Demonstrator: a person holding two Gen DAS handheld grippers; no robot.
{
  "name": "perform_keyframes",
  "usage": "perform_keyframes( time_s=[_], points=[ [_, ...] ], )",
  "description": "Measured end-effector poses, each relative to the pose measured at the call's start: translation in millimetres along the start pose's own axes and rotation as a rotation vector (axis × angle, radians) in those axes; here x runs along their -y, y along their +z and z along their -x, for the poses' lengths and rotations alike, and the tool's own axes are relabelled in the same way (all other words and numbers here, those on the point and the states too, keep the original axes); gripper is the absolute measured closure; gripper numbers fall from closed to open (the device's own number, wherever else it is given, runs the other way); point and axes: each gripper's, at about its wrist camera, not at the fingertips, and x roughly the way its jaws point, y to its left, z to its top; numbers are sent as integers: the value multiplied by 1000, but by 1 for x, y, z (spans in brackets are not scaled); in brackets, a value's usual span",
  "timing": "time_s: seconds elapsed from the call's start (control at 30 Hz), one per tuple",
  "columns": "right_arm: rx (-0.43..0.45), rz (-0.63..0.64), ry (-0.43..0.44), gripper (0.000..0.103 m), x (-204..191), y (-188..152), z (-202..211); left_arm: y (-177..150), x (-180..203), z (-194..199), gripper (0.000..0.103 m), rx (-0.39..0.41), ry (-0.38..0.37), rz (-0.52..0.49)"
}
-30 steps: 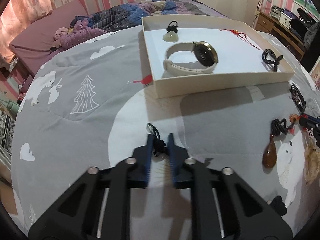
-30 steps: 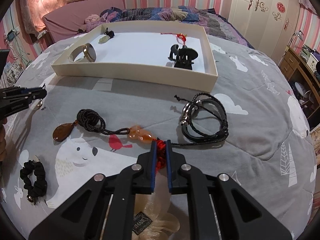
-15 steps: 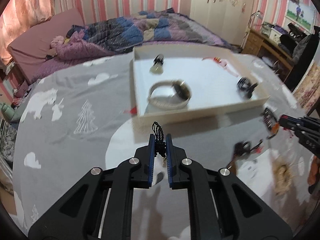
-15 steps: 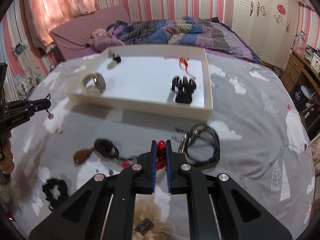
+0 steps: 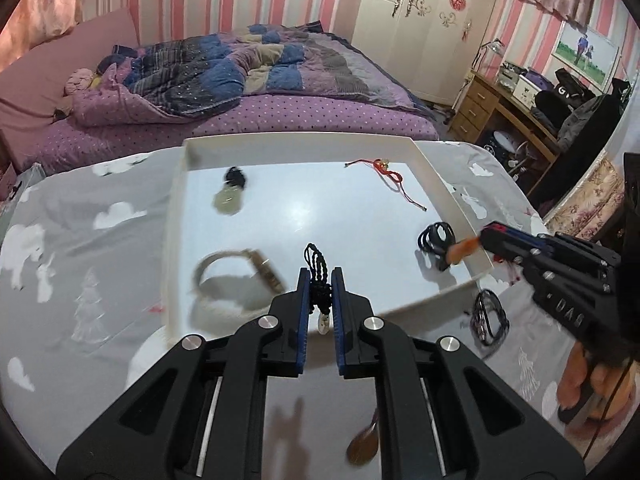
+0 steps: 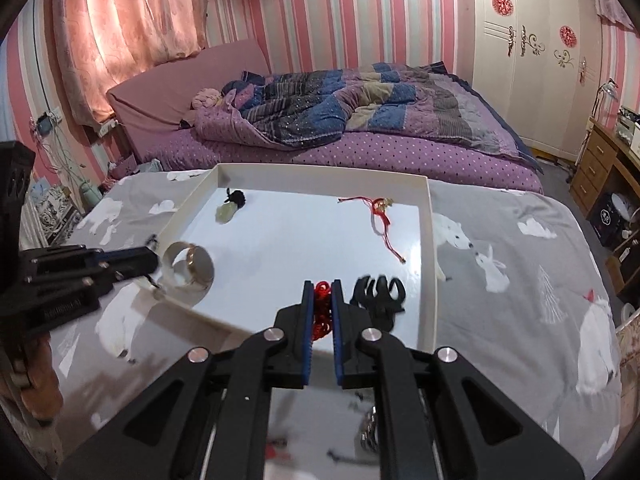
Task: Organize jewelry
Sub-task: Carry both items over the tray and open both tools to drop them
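Black braided cord [image 5: 319,280] pinched in the left gripper [image 5: 319,280], jaws narrow around it; a small pale pendant [image 5: 324,322] hangs below the grip, a loop of cord stands above. Long axis near vertical, pendant end down. Red knotted cord [image 6: 321,308] clamped in the right gripper [image 6: 321,304], jaws likewise narrow; its orange bead [image 5: 460,248] shows at the tips in the left view.

Step in hand, by my reading: both pieces being carried to the white tray [image 5: 176,216] — each gripper sits over its near part. Inside already: watch [image 6: 188,270], jade pendant [image 6: 226,212], red bracelet [image 6: 380,212], black hair clip [image 6: 378,296].

Next move calls for lowering onto bare tray floor between watch and clip, then parting the jaws so each cord drops free of its neighbours.
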Motion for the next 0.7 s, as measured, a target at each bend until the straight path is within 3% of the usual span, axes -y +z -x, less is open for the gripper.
perform_keyframes(
  time_s=[0.33,0.7],
  points=[
    [-98,-27,-7,95,6,-13,-52,5,16,-67,95,-74,70,-33],
    [-141,-33,-18,92,9,-20,-73,1,8,-80,94,-95,87,-14]
  ],
)
